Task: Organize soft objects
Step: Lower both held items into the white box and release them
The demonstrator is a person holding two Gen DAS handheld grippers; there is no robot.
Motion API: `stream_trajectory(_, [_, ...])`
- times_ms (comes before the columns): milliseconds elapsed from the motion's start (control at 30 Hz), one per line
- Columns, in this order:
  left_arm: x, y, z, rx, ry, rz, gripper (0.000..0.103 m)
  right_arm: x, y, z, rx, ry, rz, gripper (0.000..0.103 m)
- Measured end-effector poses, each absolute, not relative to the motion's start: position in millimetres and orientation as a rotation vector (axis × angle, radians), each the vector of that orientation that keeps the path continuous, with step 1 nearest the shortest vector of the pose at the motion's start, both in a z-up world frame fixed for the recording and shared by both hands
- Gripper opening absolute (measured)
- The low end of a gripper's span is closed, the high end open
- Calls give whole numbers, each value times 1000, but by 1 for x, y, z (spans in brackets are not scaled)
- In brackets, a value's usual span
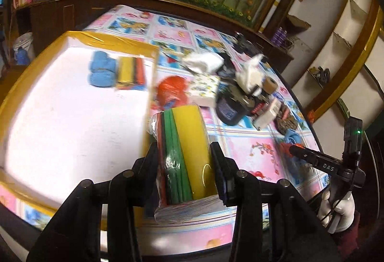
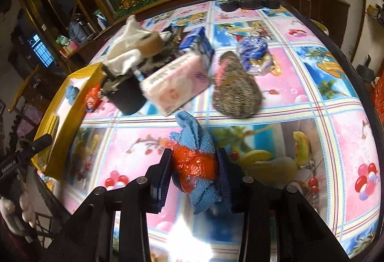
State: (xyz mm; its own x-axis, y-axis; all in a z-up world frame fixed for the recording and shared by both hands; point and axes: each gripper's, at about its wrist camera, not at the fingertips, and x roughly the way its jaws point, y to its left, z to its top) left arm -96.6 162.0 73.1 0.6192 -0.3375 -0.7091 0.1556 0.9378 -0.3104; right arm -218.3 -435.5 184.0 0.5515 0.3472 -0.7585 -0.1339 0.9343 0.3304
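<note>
Over at the left of the table (image 1: 240,142) lies the white board with the yellow taped border (image 1: 79,99), and near its far right corner a blue knitted roll (image 1: 100,70) sits touching a wrapped sponge pack (image 1: 130,75). The left gripper (image 1: 187,159) is clamped on a second sponge pack (image 1: 184,154), carried on edge above the board's right edge; its slick wrapper could slide out of the pads, I reckon, if it tilts. Just beyond that edge an orange bag (image 1: 171,91) and a flowered tissue pack (image 1: 204,89) crowd the way in. Further right, the right gripper (image 2: 195,172) has closed narrow around a blue cloth bundled in orange plastic (image 2: 194,166), low over the table near its front edge. Only the plastic band looks squeezed, so the loose cloth tail may drag or snag. Behind it a pink tissue pack (image 2: 177,82) and a grey woolly cap (image 2: 235,89) lie near.
</note>
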Motion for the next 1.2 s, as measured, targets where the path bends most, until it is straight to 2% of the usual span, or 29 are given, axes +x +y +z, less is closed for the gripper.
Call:
stream_trajectory(367, [-57, 254, 92, -213, 827, -97, 40, -200, -337, 230, 205, 926, 546, 36])
stream_trajectory(533, [-10, 274, 82, -248, 879, -99, 39, -186, -272, 240, 159, 947, 675, 36])
stream_trajectory(867, [90, 286, 45, -282, 986, -81, 40, -135, -157, 219, 145, 1054, 837, 36])
stream_trajectory(1200, [120, 288, 22, -300, 1021, -95, 40, -130, -109, 185, 121, 1156, 852, 36])
